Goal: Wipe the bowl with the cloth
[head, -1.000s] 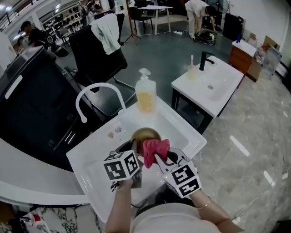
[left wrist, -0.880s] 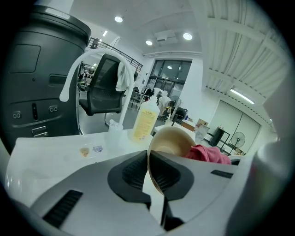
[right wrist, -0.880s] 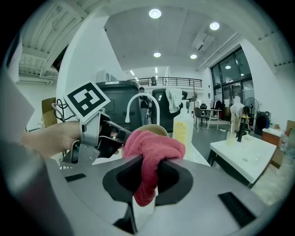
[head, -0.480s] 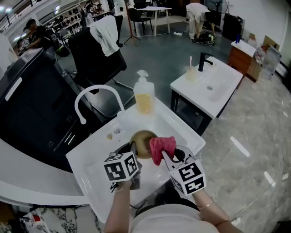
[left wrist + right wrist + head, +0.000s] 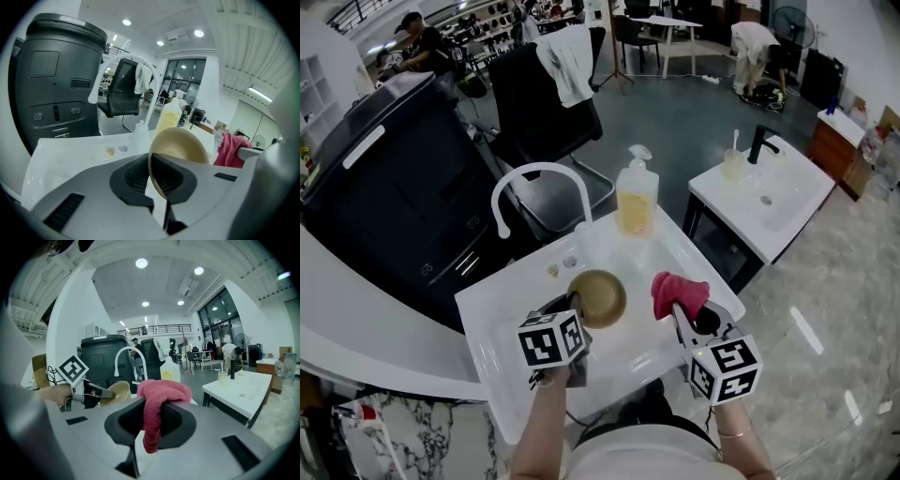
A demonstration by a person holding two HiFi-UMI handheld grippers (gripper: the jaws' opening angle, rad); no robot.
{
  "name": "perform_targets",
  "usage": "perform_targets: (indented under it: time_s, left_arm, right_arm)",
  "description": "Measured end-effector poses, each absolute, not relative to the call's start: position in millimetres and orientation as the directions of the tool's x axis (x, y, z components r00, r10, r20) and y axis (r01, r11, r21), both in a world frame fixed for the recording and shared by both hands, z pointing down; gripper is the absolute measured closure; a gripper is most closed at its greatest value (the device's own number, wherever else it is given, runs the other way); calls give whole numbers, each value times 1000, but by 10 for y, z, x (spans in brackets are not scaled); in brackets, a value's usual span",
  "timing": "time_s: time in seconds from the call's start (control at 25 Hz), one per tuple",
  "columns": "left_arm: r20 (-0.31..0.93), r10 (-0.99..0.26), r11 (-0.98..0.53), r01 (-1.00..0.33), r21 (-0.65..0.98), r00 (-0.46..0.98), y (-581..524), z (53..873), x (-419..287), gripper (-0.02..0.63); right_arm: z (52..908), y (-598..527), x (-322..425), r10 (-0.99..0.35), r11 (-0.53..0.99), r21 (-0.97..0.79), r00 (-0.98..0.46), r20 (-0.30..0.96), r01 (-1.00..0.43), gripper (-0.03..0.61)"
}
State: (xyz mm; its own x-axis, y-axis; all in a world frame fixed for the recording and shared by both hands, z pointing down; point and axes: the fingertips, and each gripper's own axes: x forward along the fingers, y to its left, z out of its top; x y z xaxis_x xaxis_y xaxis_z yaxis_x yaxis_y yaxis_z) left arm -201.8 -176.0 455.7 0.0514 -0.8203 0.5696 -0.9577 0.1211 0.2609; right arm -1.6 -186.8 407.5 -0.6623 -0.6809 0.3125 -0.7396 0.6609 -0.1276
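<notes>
A tan bowl point(image 5: 598, 297) is held tilted above the white sink top point(image 5: 502, 305). My left gripper point(image 5: 574, 307) is shut on its rim; in the left gripper view the rim point(image 5: 180, 145) is pinched edge-on between the jaws. My right gripper point(image 5: 682, 315) is shut on a bunched red cloth point(image 5: 677, 291), a short way right of the bowl and apart from it. In the right gripper view the cloth point(image 5: 157, 401) drapes over the jaws, and the bowl point(image 5: 115, 392) shows at the left.
A soap dispenser bottle point(image 5: 637, 199) stands at the sink's far edge beside a white arched faucet point(image 5: 534, 183). Small bits point(image 5: 553, 270) lie near the faucet base. A second white washstand point(image 5: 769, 202) stands to the right, and a black chair point(image 5: 548, 103) behind.
The right gripper has drawn the red cloth off the bowl and moved right, opening a gap. The left gripper still holds the bowl in about the same spot.
</notes>
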Motion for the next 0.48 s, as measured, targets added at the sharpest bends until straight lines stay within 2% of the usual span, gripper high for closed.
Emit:
perform_targets:
  time_s: [0.24,0.48]
  left_arm:
    - [591,-801,286,-926,246,-90,-1559,4707,-2633,586]
    - [653,-731,447,-862,240,-197,-1257,5035,-3234,586]
  right_arm:
    - [4054,-1864,-92,-658,683,-144,-689,305,-716,526]
    - [4098,-1850,-238,-619,713,-156,-718,318,-683,526]
